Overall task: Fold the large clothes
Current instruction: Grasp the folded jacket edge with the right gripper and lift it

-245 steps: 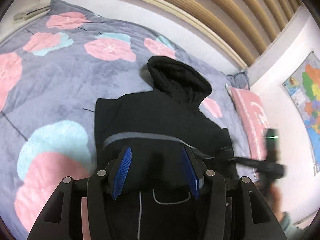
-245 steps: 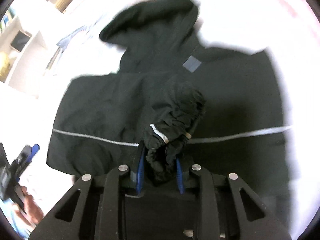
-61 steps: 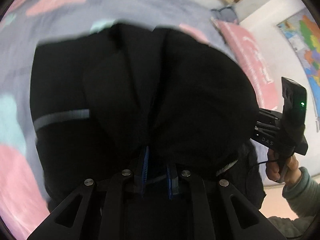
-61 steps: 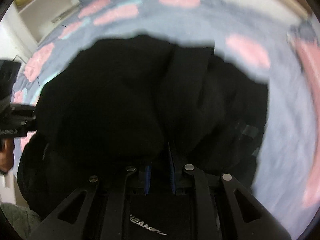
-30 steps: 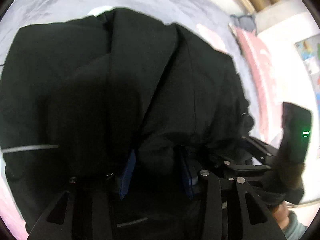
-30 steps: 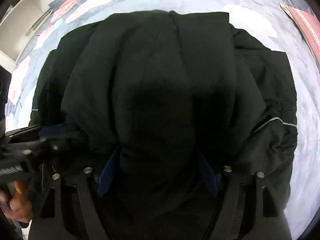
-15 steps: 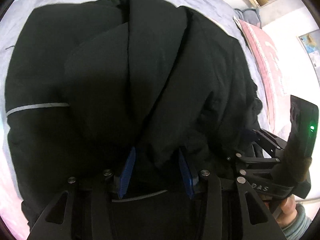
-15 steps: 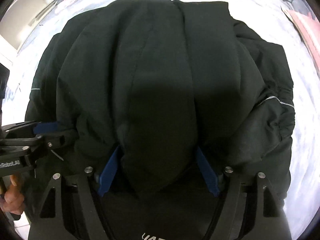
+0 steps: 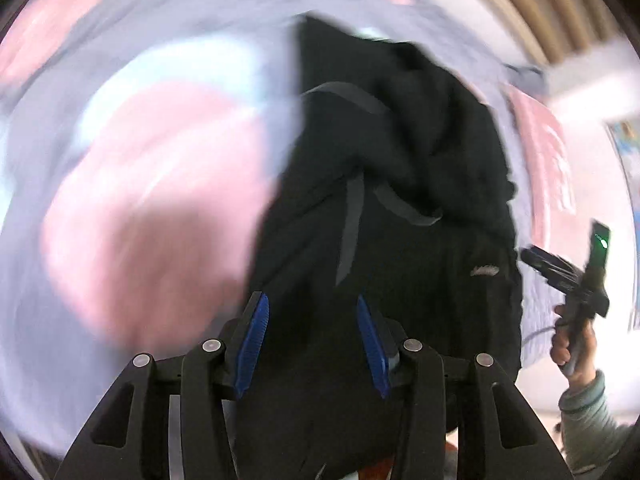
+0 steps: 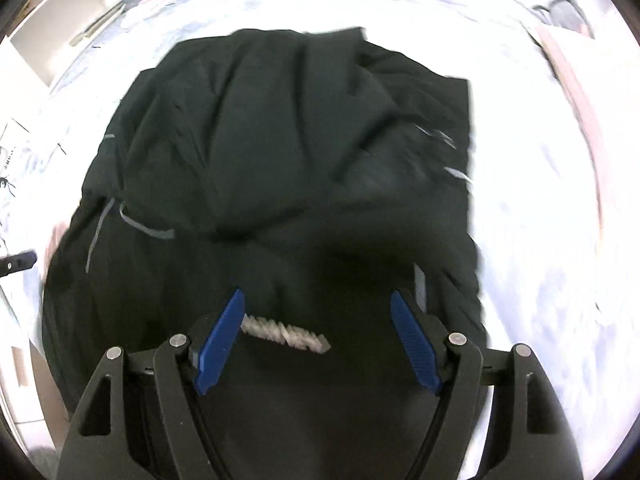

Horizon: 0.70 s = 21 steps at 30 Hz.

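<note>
Black jacket [image 9: 404, 208] folded into a thick bundle on the bed, on top of a grey blanket [image 9: 132, 184] printed with pink and pale blue flowers.

Left wrist view:
- Strong motion blur across blanket and garment.
- Left tool [image 9: 312, 344] spread, blue pads [image 9: 252, 340] apart, nothing pinched; dark fabric visible behind the gap, contact with it not determinable.
- Grey reflective stripe [image 9: 352, 224] crossing the top layers of the jacket.
- Jacket occupying the centre and right of frame, long axis running from the tool away toward the wooden slatted headboard [image 9: 532, 12].
- Pink pillow [image 9: 548, 160] beyond the right edge of the jacket.
- Right tool [image 9: 568, 272] seen from the side at far right, gripped by a hand [image 9: 572, 344] in a grey-green sleeve [image 9: 592, 420]; its opening not readable from this view.
- Wall map [image 9: 630, 140] partly visible at the right edge.

Right wrist view:
- Blanket overexposed to near white; flower print not legible.
- Right tool [image 10: 316, 340] spread wide, pads [image 10: 416, 348] apart, nothing pinched; jacket lying below the gap.
- White lettering [image 10: 286, 332] on the jacket between the pads, not visible in the left view.
- Folded upper layer with deep creases covering the far half of the bundle; reflective stripe at the left edge and short silver streaks at the right edge.
- Long axis again from the tool toward the far side of the bed.
- White shelving [image 10: 52, 12] at upper left, absent from the left view.
- Dark tip at the far left edge, possibly the other tool; too small to confirm.
</note>
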### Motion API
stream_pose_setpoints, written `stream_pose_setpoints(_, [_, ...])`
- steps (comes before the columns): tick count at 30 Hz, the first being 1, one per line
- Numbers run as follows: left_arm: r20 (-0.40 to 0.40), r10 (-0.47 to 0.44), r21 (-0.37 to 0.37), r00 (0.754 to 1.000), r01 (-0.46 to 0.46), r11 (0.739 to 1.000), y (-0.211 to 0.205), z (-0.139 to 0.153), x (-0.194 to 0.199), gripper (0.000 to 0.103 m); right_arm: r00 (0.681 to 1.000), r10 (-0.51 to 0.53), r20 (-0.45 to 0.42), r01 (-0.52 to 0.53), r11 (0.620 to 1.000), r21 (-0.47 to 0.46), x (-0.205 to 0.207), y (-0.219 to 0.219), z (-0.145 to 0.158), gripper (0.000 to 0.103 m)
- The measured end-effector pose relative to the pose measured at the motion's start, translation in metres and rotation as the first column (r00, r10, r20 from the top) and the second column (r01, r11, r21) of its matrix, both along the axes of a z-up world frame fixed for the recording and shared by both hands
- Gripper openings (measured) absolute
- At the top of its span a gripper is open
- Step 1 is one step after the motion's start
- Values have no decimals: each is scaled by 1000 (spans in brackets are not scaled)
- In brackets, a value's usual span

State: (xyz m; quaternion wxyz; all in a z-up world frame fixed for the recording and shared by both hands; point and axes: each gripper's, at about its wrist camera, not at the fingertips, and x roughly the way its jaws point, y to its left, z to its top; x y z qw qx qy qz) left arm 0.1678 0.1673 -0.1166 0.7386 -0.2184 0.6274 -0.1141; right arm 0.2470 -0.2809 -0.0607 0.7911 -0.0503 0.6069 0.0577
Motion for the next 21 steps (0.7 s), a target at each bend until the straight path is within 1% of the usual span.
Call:
stream_pose_setpoints(2, [-60, 48, -21, 997, -49, 999, 22, -13, -31, 47, 999, -31, -10, 31, 999, -13, -19, -26, 1, 78])
stream_pose_setpoints(4, [-111, 74, -7, 991, -75, 997, 30, -25, -54, 47, 996, -86, -35, 85, 996, -20, -42, -49, 8, 78])
stream_pose_setpoints(5, [-135, 84, -15, 987, -86, 996, 31, -32, -67, 47, 993, -110, -47, 110, 994, -17, -53, -62, 10, 78])
stream_pose_setpoints(8, [-171, 108, -87, 979, -124, 988, 23, -55, -85, 47, 980, -179, -87, 178, 984, -16, -74, -93, 4, 78])
stream_pose_setpoints(11, [-188, 130, -101, 973, -151, 983, 12, -73, -94, 47, 958, -255, -131, 255, 967, -16, -101, -124, -3, 78])
stream_pose_setpoints(13, [-183, 118, -138, 976, -145, 980, 4, -76, -97, 47, 947, -285, -147, 288, 958, -2, -115, -140, -2, 78])
stream_pose_setpoints(14, [-163, 88, -159, 983, -115, 981, -4, -70, -97, 47, 940, -304, -156, 308, 952, 1, -127, -150, 1, 78])
stream_pose_setpoints(15, [-125, 44, -194, 991, -68, 979, -13, -61, -97, 47, 935, -315, -162, 320, 948, 1, -136, -158, 3, 78])
stream_pose_setpoints(16, [-97, 14, -227, 995, -36, 973, -21, -51, -98, 47, 931, -325, -168, 330, 944, 4, -146, -165, 6, 78])
stream_pose_setpoints(17, [-65, -22, -275, 998, 4, 961, -29, -41, -98, 47, 925, -336, -178, 344, 939, 14, -155, -170, 6, 78])
stream_pose_setpoints(18, [-47, -44, -300, 998, 28, 953, -34, -36, -98, 47, 919, -344, -191, 355, 934, 28, -164, -176, 6, 78])
stream_pose_setpoints(20, [-32, -72, -305, 997, 59, 950, -44, -34, -94, 47, 906, -354, -231, 378, 924, 66, -181, -185, 0, 78])
stream_pose_setpoints(21, [-51, -70, -302, 996, 51, 952, -48, -41, -91, 47, 900, -353, -257, 385, 919, 86, -191, -188, -6, 78])
